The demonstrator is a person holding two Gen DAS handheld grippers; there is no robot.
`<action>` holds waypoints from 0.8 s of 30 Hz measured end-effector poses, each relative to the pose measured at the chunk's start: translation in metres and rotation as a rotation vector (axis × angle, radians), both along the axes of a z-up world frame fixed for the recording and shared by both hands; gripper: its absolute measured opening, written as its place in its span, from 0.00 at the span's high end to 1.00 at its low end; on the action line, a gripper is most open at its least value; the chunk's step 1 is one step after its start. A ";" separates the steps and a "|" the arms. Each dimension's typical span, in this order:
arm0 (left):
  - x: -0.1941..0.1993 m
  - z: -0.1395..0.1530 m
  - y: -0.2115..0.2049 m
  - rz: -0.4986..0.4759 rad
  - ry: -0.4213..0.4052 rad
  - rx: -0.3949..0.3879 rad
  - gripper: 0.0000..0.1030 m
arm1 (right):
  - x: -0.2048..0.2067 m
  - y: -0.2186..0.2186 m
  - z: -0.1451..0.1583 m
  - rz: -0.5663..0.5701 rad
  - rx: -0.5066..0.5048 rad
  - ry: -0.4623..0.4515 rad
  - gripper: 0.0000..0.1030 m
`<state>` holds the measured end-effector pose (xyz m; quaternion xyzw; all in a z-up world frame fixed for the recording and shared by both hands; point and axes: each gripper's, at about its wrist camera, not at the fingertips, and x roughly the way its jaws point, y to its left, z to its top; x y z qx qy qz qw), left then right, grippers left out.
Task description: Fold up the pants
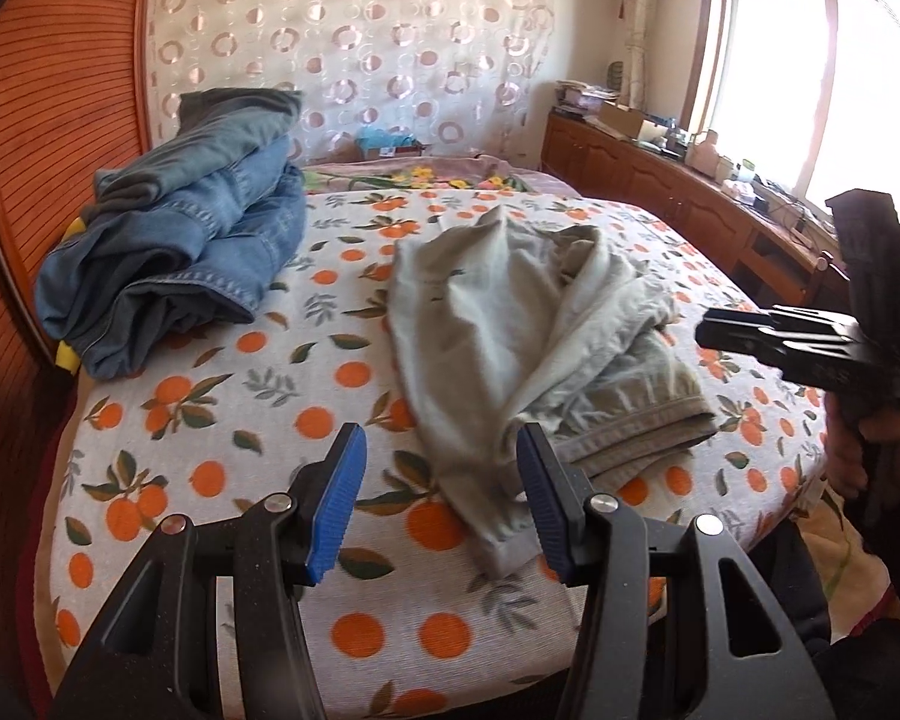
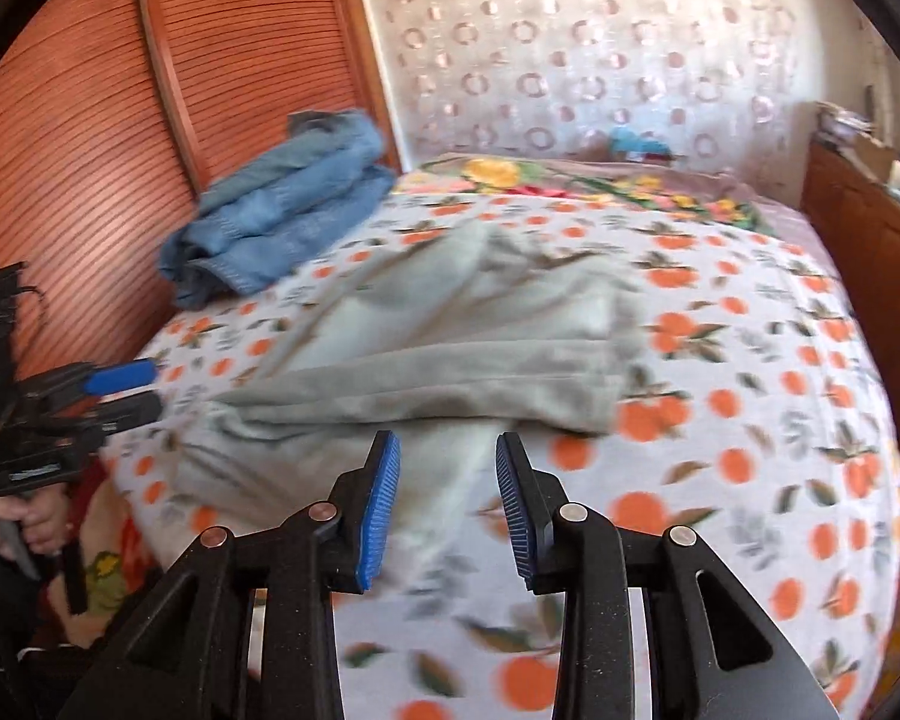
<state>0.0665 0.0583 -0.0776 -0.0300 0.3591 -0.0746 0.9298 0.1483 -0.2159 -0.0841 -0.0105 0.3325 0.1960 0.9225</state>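
Two garments lie on the bed (image 1: 258, 372), and I take them largest first. Its orange-print cover carries everything; no bench here, so I place things by the bed's own edges. Against the far left edge, by the slatted wooden wall, sits a stack of blue jeans (image 1: 180, 240), which looks already folded, so I judge that part finished. Nearer me, at the middle of the near edge, the grey pants (image 1: 510, 324) lie rumpled, one leg trailing toward the edge and the rest bunched and turned over on itself. I judge this pair barely started: it needs spreading flat, then the legs laid together, then folding up. My left gripper (image 1: 441, 501) hovers just over the trailing leg with its blue pads spread apart, holding nothing. My right gripper (image 2: 447, 507) hangs above the same cloth near the edge, pads likewise apart and empty, though its view is blurred.
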 end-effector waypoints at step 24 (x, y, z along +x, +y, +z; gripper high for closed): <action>0.012 -0.018 -0.017 -0.048 0.049 -0.013 0.48 | 0.038 0.000 -0.003 0.017 -0.079 0.073 0.61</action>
